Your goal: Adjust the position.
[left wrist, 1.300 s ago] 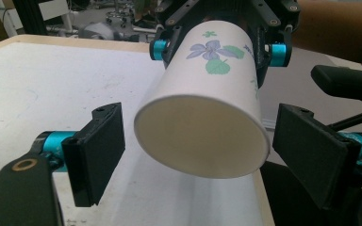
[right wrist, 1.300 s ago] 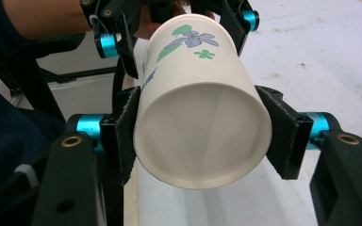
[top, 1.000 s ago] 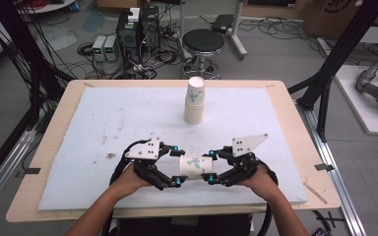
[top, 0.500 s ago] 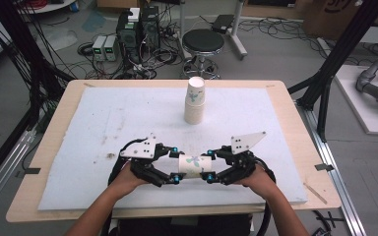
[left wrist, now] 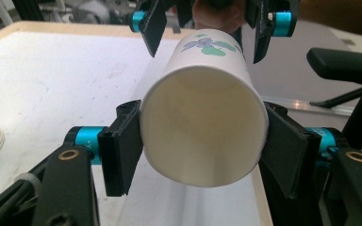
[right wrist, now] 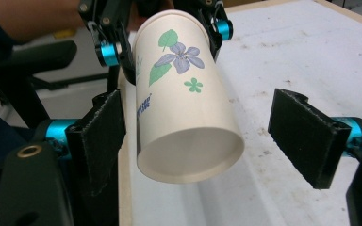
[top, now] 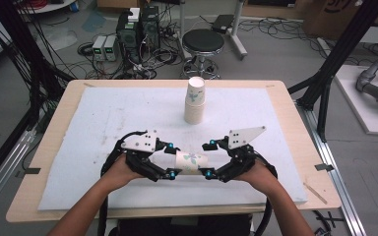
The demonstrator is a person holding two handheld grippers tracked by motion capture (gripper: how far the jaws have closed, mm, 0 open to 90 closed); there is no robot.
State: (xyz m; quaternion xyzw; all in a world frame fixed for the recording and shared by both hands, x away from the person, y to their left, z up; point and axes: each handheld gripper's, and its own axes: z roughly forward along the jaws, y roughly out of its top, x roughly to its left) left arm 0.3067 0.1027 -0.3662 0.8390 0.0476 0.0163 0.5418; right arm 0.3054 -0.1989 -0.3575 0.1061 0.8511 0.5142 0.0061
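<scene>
Paper, thin-walled and easy to crush: the flowered cup (top: 191, 162) hangs on its side above the near edge of the white mat (top: 103, 118), between both tools. The left gripper (left wrist: 202, 146) clamps its open rim end; the right gripper (right wrist: 217, 129) stands wide around the base end, one pad close, the other apart. A sound handover probably means closing gently on the base (firmer there), well short of the stack of cups (top: 195, 101).

Your right gripper (top: 205, 160) now stands open around the paper cup (top: 191, 162), its jaws spread apart, while your left gripper (top: 169, 160) alone clamps it.
</scene>
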